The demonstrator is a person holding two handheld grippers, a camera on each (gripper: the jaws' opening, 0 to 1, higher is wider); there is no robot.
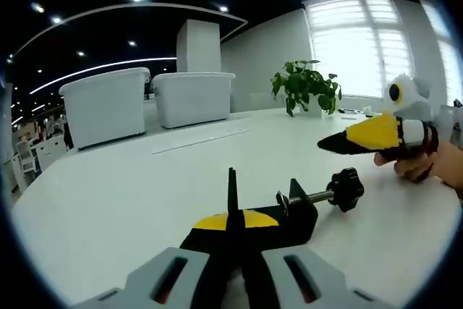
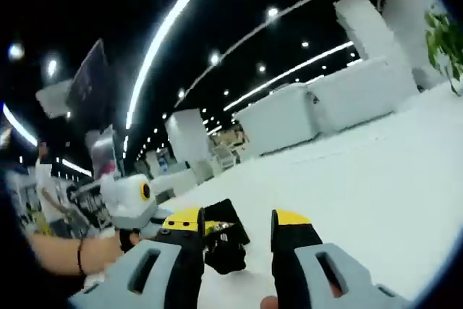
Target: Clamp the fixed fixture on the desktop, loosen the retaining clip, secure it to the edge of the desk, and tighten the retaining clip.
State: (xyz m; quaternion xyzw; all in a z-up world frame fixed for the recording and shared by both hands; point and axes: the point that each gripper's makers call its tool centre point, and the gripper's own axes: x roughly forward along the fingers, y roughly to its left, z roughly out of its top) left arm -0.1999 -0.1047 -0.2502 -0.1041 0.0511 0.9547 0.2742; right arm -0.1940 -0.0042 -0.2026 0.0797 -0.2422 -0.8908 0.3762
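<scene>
Left tongs: clenched on the black clamp fixture, gripping its thin upright plate between yellow-tipped jaws. Fixture rests on the white counter, near its close edge; the threaded screw with black knob points toward the right tongs, which hover above the counter, well apart from the fixture. Right tongs in the right gripper view: released, jaws parted, fixture seen between them. Far counter edge: two white bins, potted plant.

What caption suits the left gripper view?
Left gripper shut on black clamp on white table; right gripper hovers nearby.
</scene>
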